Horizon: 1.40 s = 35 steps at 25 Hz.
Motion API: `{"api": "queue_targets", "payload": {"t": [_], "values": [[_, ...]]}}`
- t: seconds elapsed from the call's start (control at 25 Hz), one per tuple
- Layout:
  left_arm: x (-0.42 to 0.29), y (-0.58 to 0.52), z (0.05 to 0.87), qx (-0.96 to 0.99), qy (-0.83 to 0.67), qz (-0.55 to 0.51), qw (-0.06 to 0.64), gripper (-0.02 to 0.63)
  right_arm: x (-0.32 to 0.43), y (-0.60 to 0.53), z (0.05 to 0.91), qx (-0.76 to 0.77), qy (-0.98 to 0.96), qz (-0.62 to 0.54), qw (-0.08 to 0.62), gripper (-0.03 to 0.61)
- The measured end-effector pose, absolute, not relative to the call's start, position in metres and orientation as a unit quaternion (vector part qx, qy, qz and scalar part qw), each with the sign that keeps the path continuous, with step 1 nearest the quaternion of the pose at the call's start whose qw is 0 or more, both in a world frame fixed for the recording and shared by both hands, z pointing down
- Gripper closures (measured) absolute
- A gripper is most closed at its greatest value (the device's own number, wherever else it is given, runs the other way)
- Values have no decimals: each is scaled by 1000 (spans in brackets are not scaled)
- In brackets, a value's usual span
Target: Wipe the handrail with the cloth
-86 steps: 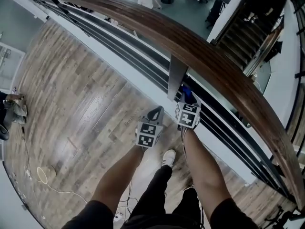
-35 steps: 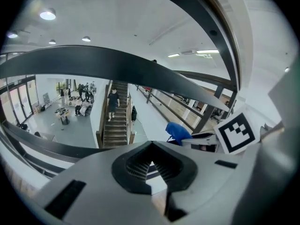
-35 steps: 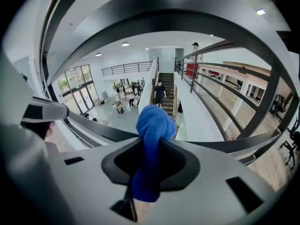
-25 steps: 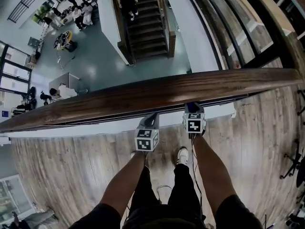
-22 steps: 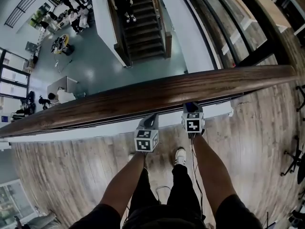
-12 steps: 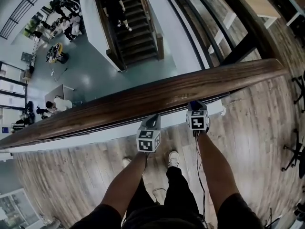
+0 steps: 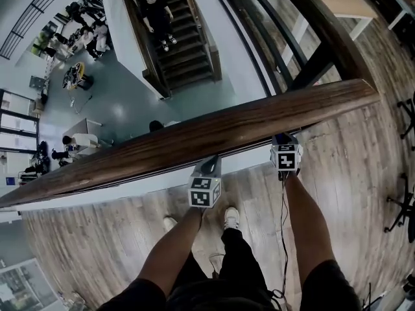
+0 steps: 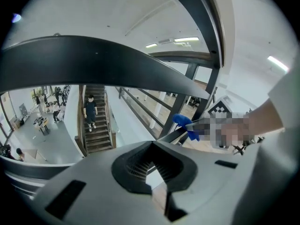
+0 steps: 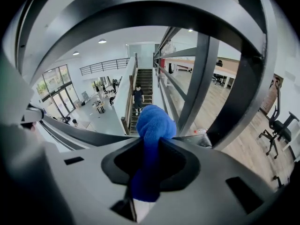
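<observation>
A long brown wooden handrail [image 7: 214,131] runs across the head view from low left to the right, ending near a dark post [image 7: 316,70]. My right gripper [image 7: 286,149] sits just under the rail's near edge, close to its right end, shut on a blue cloth [image 9: 152,125] that bulges out past the jaws. The left gripper [image 7: 209,169] is under the rail near its middle, shut with nothing between its jaws. From the left gripper view the cloth [image 8: 185,124] shows to the right, under the rail's dark underside [image 8: 93,60]. Both sets of fingertips are hidden in the head view.
Beyond the rail is a drop to a lower floor with a staircase [image 7: 172,41] and people on it. Dark metal rail bars [image 9: 199,78] stand close ahead of the right gripper. I stand on a wooden floor [image 7: 97,245]; an office chair [image 7: 405,206] is at the far right.
The right gripper has slid to the right along the rail with the cloth, away from the left gripper, which has stayed near the middle. Earlier the person turned square to the rail.
</observation>
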<state>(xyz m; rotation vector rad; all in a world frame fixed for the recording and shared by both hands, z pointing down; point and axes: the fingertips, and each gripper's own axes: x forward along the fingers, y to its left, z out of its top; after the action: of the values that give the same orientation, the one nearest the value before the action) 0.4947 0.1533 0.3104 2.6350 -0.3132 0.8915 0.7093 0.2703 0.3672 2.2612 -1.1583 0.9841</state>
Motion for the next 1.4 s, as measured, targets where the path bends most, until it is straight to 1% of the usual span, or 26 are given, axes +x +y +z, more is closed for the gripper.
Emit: {"api": "queue_targets", "payload": {"t": [0.2,0.36,0.52,0.64,0.84,1.04,1.2,1.4], "values": [[516,166,299,928,-97,320,166,609,757,303,356,827,-380,362,201,476],[517,177,312,929,-91,319,166,609,776,329,374,831,-365,364,208,476],[508,176,321,932,-87,312,164,609,770,326,369,834,-369,339,229,476],[492,168,324,933,-92,305,166,609,744,313,360,844,-385,307,211,476],[436,143,325,931,-130,295,172,609,648,258,340,836,-447,271,165,476],[341,114,349,922,-171,292,189,609,513,213,353,816,-502,260,118,476],[249,89,371,911,-216,286,205,609,400,184,377,783,-548,267,121,476],[119,34,411,888,-282,291,216,609,259,125,424,731,-604,279,151,476]]}}
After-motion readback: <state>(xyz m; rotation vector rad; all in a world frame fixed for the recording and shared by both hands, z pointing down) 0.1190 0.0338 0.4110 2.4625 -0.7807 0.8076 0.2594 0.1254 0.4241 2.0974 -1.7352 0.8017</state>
